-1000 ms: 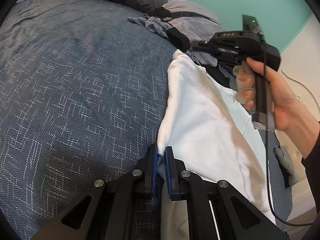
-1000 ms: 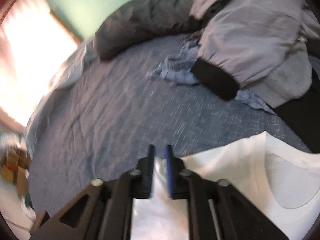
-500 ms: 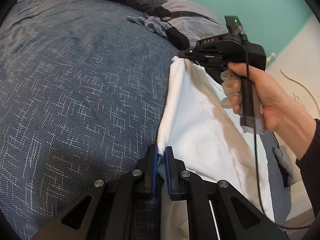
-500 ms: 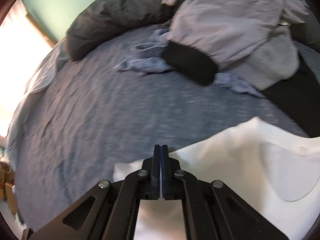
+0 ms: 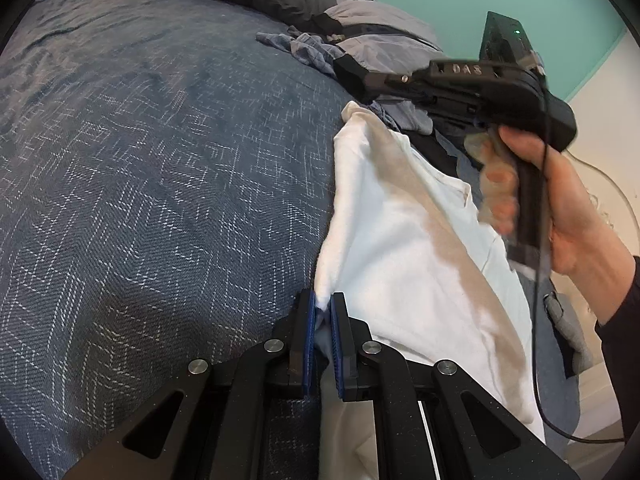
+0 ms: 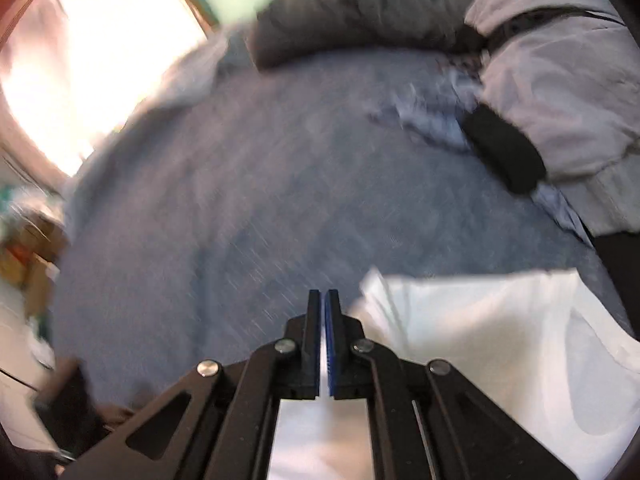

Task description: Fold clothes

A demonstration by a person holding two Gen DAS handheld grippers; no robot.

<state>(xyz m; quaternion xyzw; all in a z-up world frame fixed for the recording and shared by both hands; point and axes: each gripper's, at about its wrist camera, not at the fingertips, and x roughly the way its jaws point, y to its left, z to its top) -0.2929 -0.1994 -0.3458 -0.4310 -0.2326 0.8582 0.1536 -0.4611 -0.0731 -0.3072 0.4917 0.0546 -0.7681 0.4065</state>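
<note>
Teal walls are framing a bed [image 5: 152, 184] covered in a dark blue woven bedspread. Closest in the left wrist view, the left hand-held gripper [image 5: 323, 312] is pinching the near edge of a white T-shirt [image 5: 404, 248] between its blue pads. The shirt is lying along the bed's right side. Beyond it, a person's hand [image 5: 568, 216] is holding the right hand-held gripper [image 6: 322, 308] above the shirt's far end; in the blurred right wrist view its jaws are sitting closed with nothing visibly caught at the tips, and the shirt is lying just right of and beneath them. Farther back, a grey jacket with a black cuff [image 6: 552, 92] and a crumpled blue garment [image 5: 300, 46] are piled near a dark grey pillow [image 6: 356, 8].
</note>
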